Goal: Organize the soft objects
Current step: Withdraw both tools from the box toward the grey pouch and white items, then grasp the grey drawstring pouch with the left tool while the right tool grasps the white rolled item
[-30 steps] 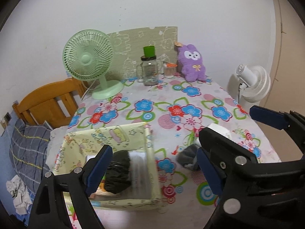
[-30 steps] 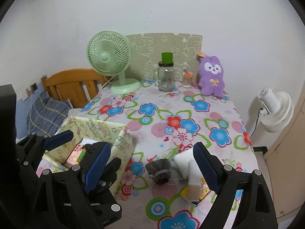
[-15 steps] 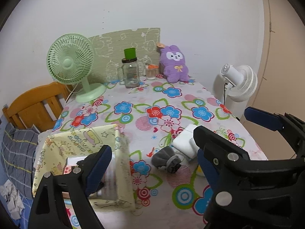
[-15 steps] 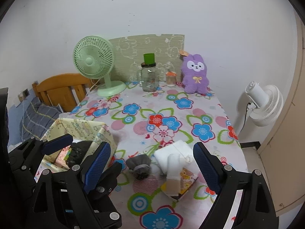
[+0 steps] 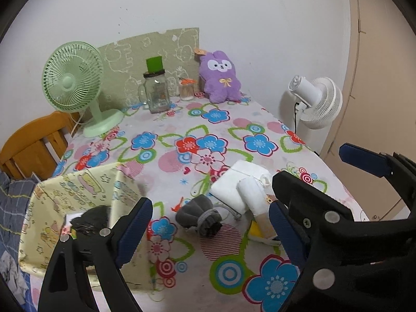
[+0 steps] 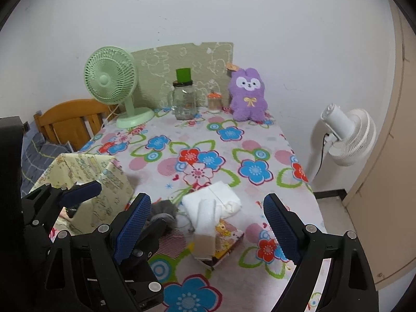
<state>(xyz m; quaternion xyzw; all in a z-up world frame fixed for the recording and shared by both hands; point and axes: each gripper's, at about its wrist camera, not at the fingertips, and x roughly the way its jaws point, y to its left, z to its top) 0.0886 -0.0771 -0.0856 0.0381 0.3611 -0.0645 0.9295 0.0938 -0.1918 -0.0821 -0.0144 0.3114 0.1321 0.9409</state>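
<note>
Both hand-held grippers are empty. Left hand-held gripper (image 5: 208, 223) is spread wide, hovering just above the grey sock (image 5: 199, 215). Right hand-held gripper (image 6: 205, 223) is spread too, over the white cloth (image 6: 212, 205).

Landmark: the yellow box (image 5: 78, 189) at the counter's (image 5: 208, 135) near left edge.
- Grey sock: balled, on the counter just right of the box, not touching it.
- White cloth: folded with a rolled piece on top, further right of the box, beyond the sock; it partly lies on a small cartoon packet (image 6: 228, 236).
- Dark bundle (image 5: 89, 221): already inside the box (another soft item, probably; too dark to tell).
- Purple plush (image 5: 221, 78): far back from the box, upright by the wall.

Handling, as a guess: the sock is light, squashy and non-slip, nothing to break. Pinch across the middle of the ball, not the loose cuff, or it may unroll and dangle. The cloth is limp and will droop or unfold if grabbed by a corner, so take the rolled part through its thick middle. Its thin cord (or thread) could snag a finger. Next likely step: the sock goes into the box.
</note>
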